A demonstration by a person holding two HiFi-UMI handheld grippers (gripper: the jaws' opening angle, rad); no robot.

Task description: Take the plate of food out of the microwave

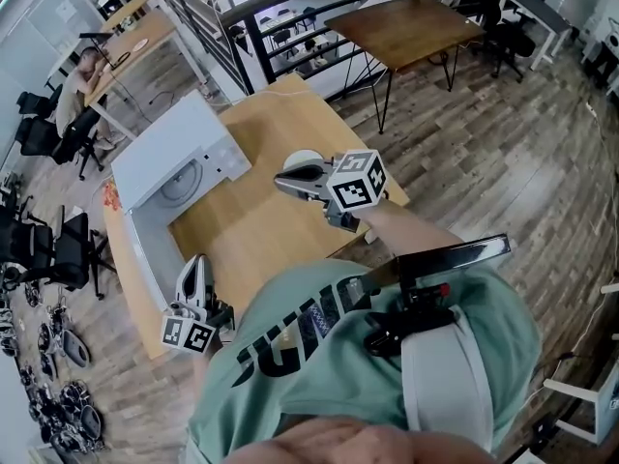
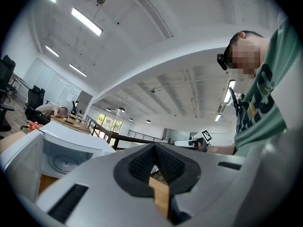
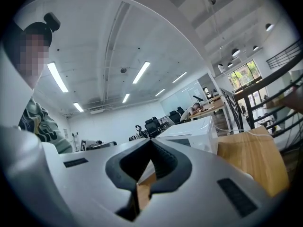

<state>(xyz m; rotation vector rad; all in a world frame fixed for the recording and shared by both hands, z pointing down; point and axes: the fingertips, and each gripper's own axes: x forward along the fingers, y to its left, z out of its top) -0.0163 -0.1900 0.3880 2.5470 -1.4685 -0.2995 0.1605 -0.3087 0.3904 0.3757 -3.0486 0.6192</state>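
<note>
A white microwave (image 1: 184, 148) stands at the left of the wooden table (image 1: 261, 230), its door (image 1: 145, 254) swung open toward me. The round turntable (image 1: 180, 183) shows inside. A white plate (image 1: 306, 157) lies on the table right of the microwave; my right gripper (image 1: 282, 180) hovers over it and hides most of it. I cannot tell what is on the plate. The right gripper (image 3: 151, 143) is shut with nothing in its jaws. My left gripper (image 1: 196, 264) is low at the table's near left corner by the door's end, also shut (image 2: 154, 148) and empty.
A black railing (image 1: 319, 8) runs behind the table, with a second wooden table (image 1: 406, 27) beyond it. Office chairs (image 1: 44, 245) stand to the left. A person sits at a far desk (image 1: 126, 27). The microwave (image 2: 61, 155) fills the left gripper view's left side.
</note>
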